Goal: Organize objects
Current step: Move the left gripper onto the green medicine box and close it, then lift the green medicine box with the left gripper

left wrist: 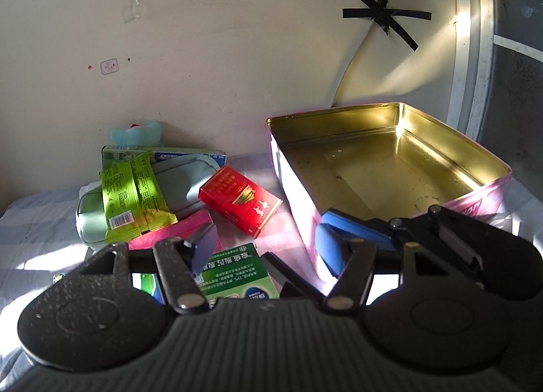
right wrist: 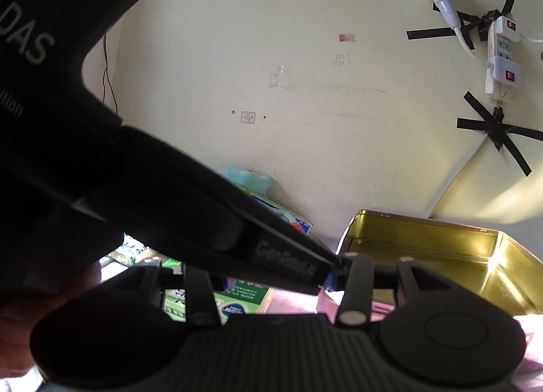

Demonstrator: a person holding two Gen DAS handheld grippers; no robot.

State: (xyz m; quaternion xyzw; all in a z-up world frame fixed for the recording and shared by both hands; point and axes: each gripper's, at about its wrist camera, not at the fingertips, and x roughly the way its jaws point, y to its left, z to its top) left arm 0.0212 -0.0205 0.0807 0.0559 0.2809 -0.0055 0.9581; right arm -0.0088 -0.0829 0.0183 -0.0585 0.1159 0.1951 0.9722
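Red pack (left wrist: 241,202) with gold Chinese characters lies between the pouch pile (left wrist: 142,188) and the open gold tin (left wrist: 390,168), just apart from the tin's near wall; a green box (left wrist: 234,273) with white Chinese print sits under the left gripper (left wrist: 264,253). Left jaws stand partly apart, nothing pressed between the blue pads (left wrist: 331,249) (tin interior bare, room inside). Right gripper (right wrist: 275,276) is crossed by a black body lettered "GenRobot.AI"; its fingertips are hidden, grip cannot be told.
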